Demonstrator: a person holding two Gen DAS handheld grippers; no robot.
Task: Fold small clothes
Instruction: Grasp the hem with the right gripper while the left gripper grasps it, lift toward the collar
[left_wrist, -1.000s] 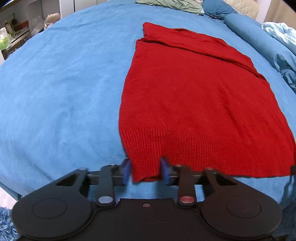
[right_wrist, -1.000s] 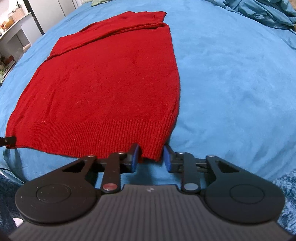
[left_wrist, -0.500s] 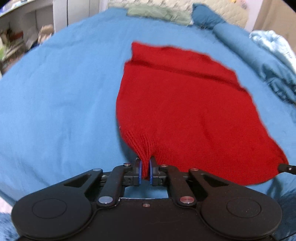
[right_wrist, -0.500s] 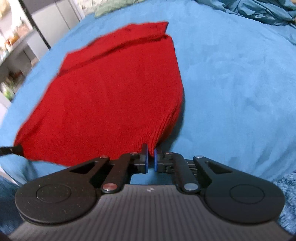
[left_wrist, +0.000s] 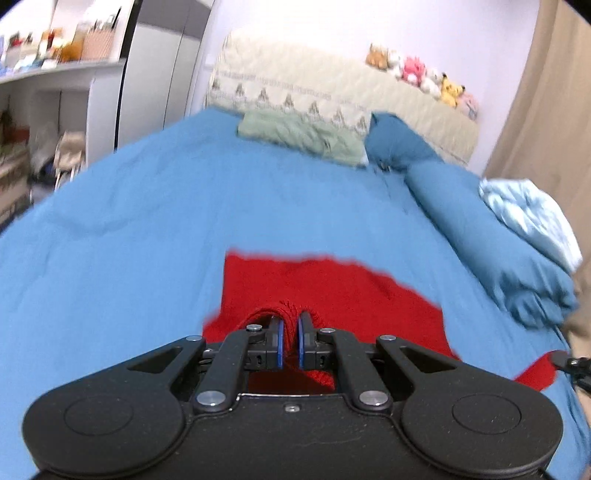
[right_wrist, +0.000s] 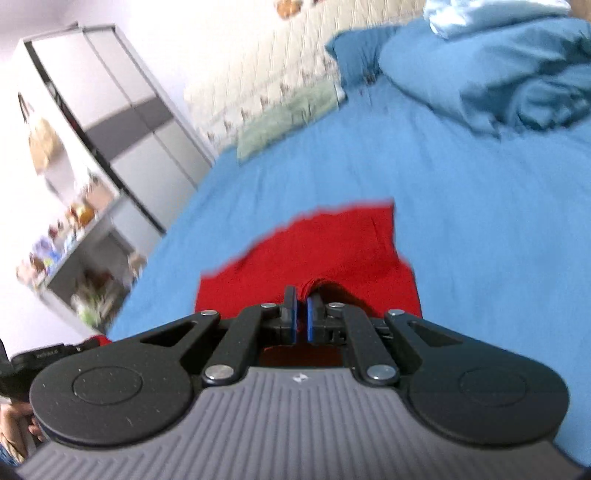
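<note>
Left gripper (left_wrist: 290, 334): jaws nearly together, clamped on a bunched corner of the red sweater (left_wrist: 332, 288); the knit puckers up between the blue pads (left_wrist: 279, 341). Right gripper (right_wrist: 301, 317): same condition, jaws pinched on the sweater's (right_wrist: 332, 251) opposite hem corner, with a ridge of fabric rising just ahead of the tips.

Sweater: both gripped corners are raised off the blue bedspread (left_wrist: 147, 229); the rest of the garment lies ahead of the grippers on the bed, far edge flat. In the left view the right gripper's tip (left_wrist: 567, 360) shows at the frame's right edge with a red corner pulled toward it.

Surroundings, left view: green folded cloth (left_wrist: 299, 136) and a blue pillow (left_wrist: 399, 147) near the headboard (left_wrist: 332, 92), rolled blue duvet (left_wrist: 491, 240) along the right side, plush toys (left_wrist: 417, 70) on top of the headboard. Shelving (left_wrist: 48, 74) stands left of the bed. Both views are motion-blurred.
</note>
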